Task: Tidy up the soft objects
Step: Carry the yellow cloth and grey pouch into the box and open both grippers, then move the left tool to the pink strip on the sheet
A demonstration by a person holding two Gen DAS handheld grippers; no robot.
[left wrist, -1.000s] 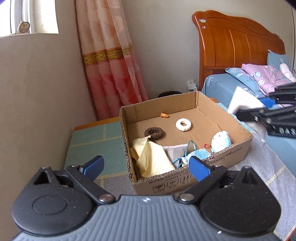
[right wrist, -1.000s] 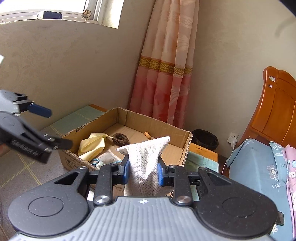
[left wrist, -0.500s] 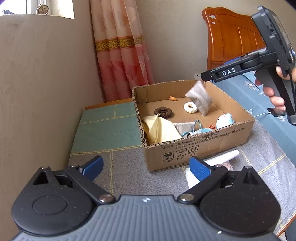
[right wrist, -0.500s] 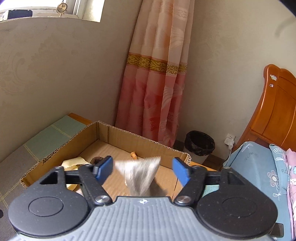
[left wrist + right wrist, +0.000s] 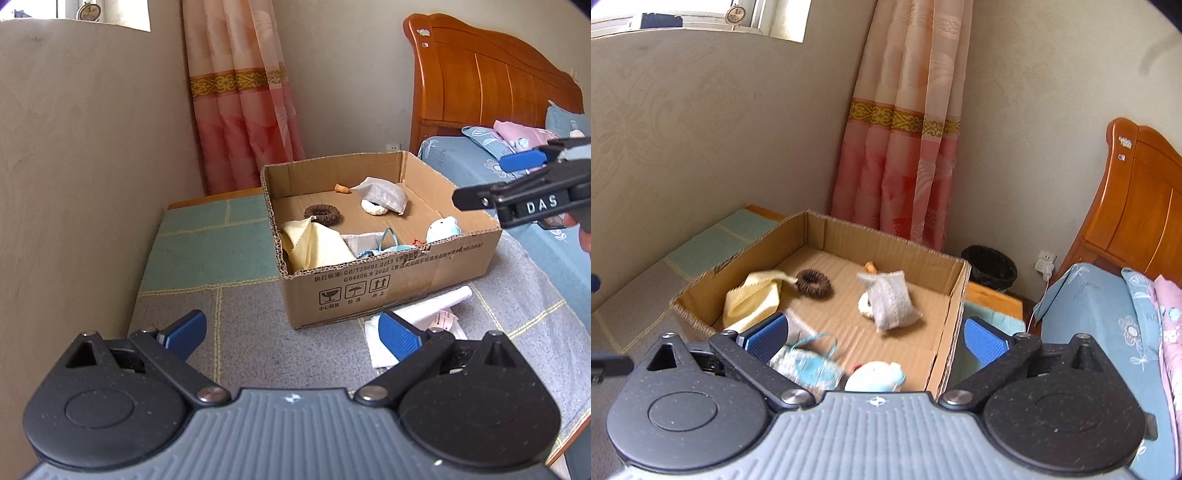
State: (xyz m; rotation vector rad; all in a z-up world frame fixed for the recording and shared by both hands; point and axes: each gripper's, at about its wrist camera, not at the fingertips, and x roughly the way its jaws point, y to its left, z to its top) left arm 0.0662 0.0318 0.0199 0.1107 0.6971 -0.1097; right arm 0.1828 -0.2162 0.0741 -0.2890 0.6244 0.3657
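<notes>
Right gripper was wide open w/ nothing between its blue pads; 1 s earlier it had been clamped on the grey cloth, and half a sec ago the cloth was mid-fall as a blur between the spreading fingers. Now the grey cloth lay crumpled on the floor of the cardboard box, centre of the right wrist frame, draped partly over the white ring, w/ the small orange piece just behind it. In the left wrist view the same cloth sat toward the back of the box, covering the top of the white ring.

Left gripper was also spread wide & empty, low in its frame over the grey patchwork table cover, same as in both earlier frames. Right gripper's body showed at the right edge of the left wrist view, lower than 0.5 s ago and no longer over the box.

Rest of box contents looked unmoved: brown scrunchie, yellow cloth, blue-and-white plush, and a teal item w/ loops, prob. a face mask, too blurred in the right wrist view to say. White fabric lay on the cover just in front of the box, lower right of centre.
</notes>
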